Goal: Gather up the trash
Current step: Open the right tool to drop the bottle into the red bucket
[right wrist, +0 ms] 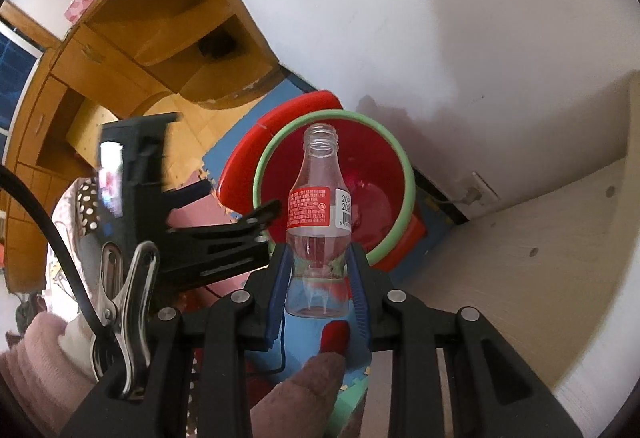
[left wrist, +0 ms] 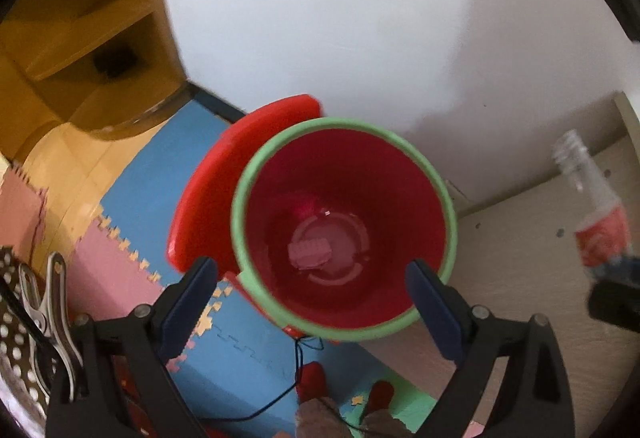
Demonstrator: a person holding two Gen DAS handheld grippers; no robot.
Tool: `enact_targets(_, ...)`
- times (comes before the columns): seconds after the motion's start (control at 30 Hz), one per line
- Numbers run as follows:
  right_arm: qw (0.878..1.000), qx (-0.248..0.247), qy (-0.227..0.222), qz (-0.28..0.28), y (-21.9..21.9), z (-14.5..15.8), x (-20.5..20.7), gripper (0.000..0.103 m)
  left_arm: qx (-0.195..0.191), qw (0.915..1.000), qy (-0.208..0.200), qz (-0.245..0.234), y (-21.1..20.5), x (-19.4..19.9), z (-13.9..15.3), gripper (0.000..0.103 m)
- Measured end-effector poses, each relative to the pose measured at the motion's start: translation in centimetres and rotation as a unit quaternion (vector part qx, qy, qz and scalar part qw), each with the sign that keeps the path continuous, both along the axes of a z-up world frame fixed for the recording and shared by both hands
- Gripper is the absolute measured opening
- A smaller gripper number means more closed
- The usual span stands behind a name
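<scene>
Clamped in the right gripper (right wrist: 319, 290), a clear capless soda bottle (right wrist: 319, 222) with a red label stands upright above the red bin (right wrist: 384, 198). Beyond, the left gripper (left wrist: 312, 298) hangs spread wide and empty over that green-rimmed bin, a pink scrap (left wrist: 310, 253) at its bottom.

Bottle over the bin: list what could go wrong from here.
1. The right gripper holds the bottle low on its body, so it may tip out.
2. The bottle hangs near the bin's green rim; dropped there, it might bounce out.
3. The open left gripper over the bin could block the drop.
</scene>
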State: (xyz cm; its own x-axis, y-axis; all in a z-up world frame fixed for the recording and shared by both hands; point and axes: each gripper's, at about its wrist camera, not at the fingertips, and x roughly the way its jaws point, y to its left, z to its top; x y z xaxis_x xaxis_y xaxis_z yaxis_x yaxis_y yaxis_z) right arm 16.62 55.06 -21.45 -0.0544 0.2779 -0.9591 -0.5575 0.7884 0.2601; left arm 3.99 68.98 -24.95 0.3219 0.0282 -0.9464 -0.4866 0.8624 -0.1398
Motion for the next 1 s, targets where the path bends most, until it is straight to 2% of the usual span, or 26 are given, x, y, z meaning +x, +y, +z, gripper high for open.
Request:
enact_targets(0.27, 0.999, -0.032, 0.03, 0.029, 2.9, -2.8, 0.9, 0.03, -0.012, 0.9987, 0.008, 0.048, 1.9, -3.9, 1.1, 0.097)
enact_targets(0.5, 0.997, -0.041, 0.051, 0.044, 5.1, -4.7, 1.5, 0.03, -0.013, 0.9984, 0.012, 0.054, 2.4, -4.9, 1.4, 0.097)
enact_targets(0.67, 0.997, -0.051, 0.036, 0.038, 5.6, -5.0, 1.5, 0.031, -0.014, 0.9986, 0.011, 0.05, 2.4, -5.0, 1.5, 0.097)
enact_targets(0.8, 0.998, -0.05, 0.032, 0.021, 5.4, -4.7, 1.4, 0.047, -0.016, 0.9987, 0.011, 0.046, 2.0, -5.0, 2.0, 0.097)
enact_targets(1.0, 0.999, -0.043, 0.024, 0.009, 5.3, -3.7, 1.3, 0.049, -0.017, 0.9991, 0.009, 0.038, 1.5, -4.9, 2.4, 0.097)
